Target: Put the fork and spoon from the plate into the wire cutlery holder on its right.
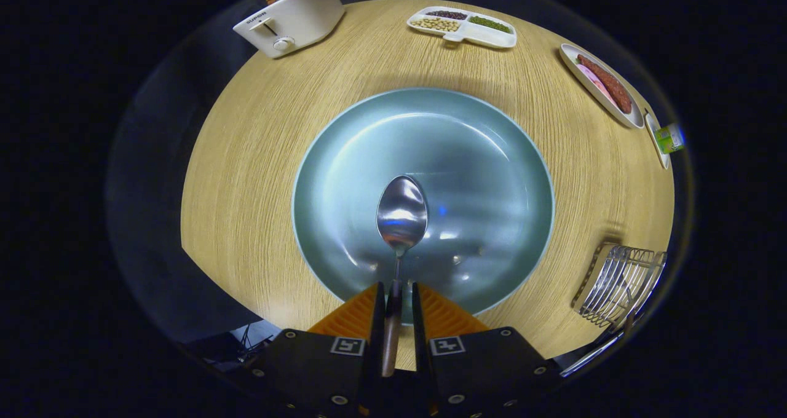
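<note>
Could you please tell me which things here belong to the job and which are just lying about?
Job: spoon clamped between the gripper fingers, plate under it, wire holder to its right.

Lying about: toaster, divided dish of beans, sausage dish, green cup.

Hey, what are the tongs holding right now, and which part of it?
The tongs are shut on the spoon, gripping its handle; the bowl end sticks out ahead, over the plate.

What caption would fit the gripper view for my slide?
Tongs shut on the spoon handle above the blue-grey plate, wire cutlery holder waiting at right.
</note>
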Demonstrator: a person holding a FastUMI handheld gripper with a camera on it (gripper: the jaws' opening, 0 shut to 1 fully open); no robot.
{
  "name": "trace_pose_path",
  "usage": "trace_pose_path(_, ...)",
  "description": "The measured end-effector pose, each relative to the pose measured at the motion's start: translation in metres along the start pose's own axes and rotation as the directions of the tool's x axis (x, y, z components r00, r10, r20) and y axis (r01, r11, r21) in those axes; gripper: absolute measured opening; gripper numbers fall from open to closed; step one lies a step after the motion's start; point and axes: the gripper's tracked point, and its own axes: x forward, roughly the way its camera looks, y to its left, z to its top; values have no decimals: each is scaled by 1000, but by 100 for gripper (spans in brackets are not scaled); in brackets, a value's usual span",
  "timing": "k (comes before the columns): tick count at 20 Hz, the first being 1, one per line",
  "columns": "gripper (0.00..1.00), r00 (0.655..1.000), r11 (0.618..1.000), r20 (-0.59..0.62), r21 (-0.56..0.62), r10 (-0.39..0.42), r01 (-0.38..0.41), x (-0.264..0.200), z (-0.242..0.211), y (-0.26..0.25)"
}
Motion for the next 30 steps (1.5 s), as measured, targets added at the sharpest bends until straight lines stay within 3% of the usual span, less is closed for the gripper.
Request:
trace_pose_path(2, 10, 1000, 1000, 16, -6, 9, -9, -1, 7, 0)
trace_pose_path(10, 8, 1000, 999, 24, 40, 14, -15, 1, 16, -7)
trace_pose_path(13, 21, 1000, 1000, 20, -10, 5, -4, -7, 4, -3)
trace_pose_path(15, 24, 1000, 1000, 23, -14, 2, -1, -10, 1, -2)
trace_pose_path(20, 25, 999, 999, 15, 13, -32, 32, -1, 0, -14)
trace_pose_path(23, 13, 999, 999, 24, 21, -28, 27, -2, 4, -16)
trace_pose_path(30, 7, 991, 999, 127, -3, -51, 52, -37, 11, -40)
